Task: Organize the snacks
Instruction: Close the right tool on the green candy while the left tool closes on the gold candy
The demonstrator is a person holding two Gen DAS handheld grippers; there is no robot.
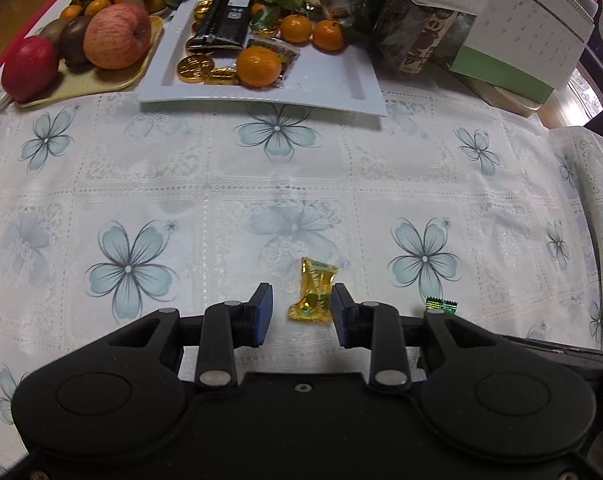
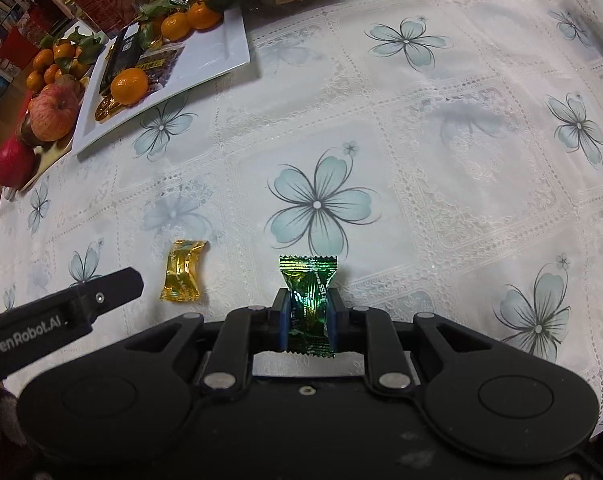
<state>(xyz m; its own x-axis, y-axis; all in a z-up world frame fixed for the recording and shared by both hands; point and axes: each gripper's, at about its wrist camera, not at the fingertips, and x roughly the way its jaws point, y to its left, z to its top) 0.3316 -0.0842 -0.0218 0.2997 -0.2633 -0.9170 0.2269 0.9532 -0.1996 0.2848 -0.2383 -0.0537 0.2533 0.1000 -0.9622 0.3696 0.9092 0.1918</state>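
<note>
A gold-wrapped candy [image 1: 314,291] lies on the flowered tablecloth between the blue pads of my open left gripper [image 1: 302,312], close to the right pad. It also shows in the right wrist view [image 2: 183,271], with the left gripper's body [image 2: 61,312] just left of it. My right gripper [image 2: 309,314] is shut on a green-wrapped candy [image 2: 308,304], held upright over the cloth. The green candy's edge peeks out in the left wrist view [image 1: 441,304]. A white rectangular tray [image 1: 341,88] at the back holds gold coins, a black packet and mandarins.
A beige plate [image 1: 101,84] with apples and kiwis sits left of the tray [image 2: 229,40]. Mandarins, snack bags, a tissue box and a desk calendar [image 1: 533,28] crowd the far edge. The table's edge runs down the right side.
</note>
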